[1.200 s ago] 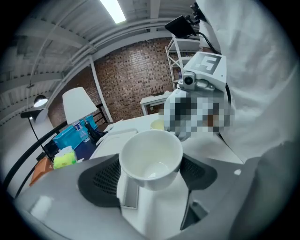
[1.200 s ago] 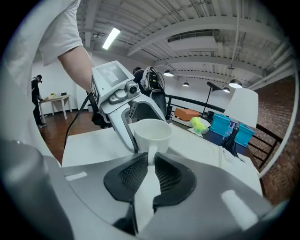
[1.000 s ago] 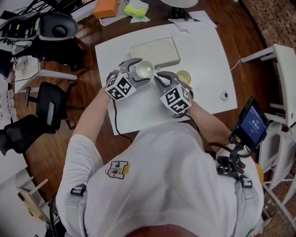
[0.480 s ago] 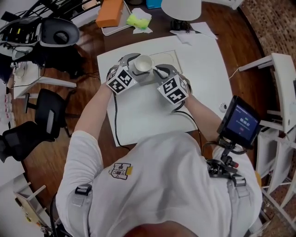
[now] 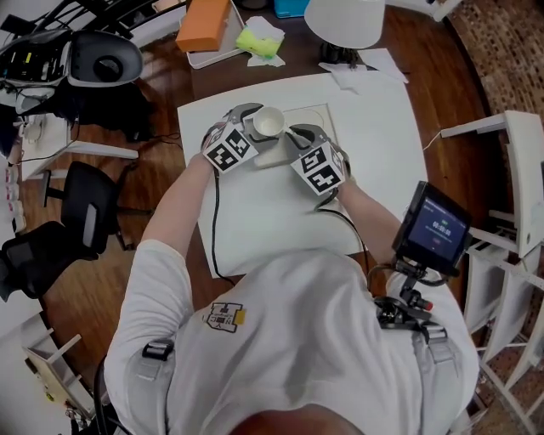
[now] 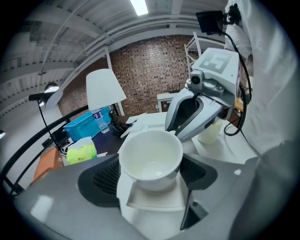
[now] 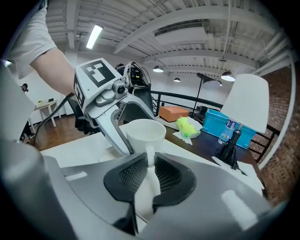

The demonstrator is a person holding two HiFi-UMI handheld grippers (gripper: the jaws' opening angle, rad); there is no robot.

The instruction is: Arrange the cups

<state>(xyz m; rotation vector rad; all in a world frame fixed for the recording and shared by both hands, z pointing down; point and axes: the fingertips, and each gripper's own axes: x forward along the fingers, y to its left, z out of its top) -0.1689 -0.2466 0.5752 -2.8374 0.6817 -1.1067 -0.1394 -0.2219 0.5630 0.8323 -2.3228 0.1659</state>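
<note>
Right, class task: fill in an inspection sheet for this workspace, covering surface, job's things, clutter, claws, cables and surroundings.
Surface: white sheet on a wooden table.
Job's things: white cup held over a beige tray; a second pale cup stands on the sheet.
Clutter: orange box, green packet, lamp, blue bin.
Claws: left claw shut round the cup's body; right claw shut on its handle.
Cables: black cable trails across the sheet.
Surroundings: black chair, brick wall.

The empty white cup (image 5: 269, 122) is upright over the cream tray (image 5: 310, 113), while a pale cup (image 6: 209, 132) stands nearby.
</note>
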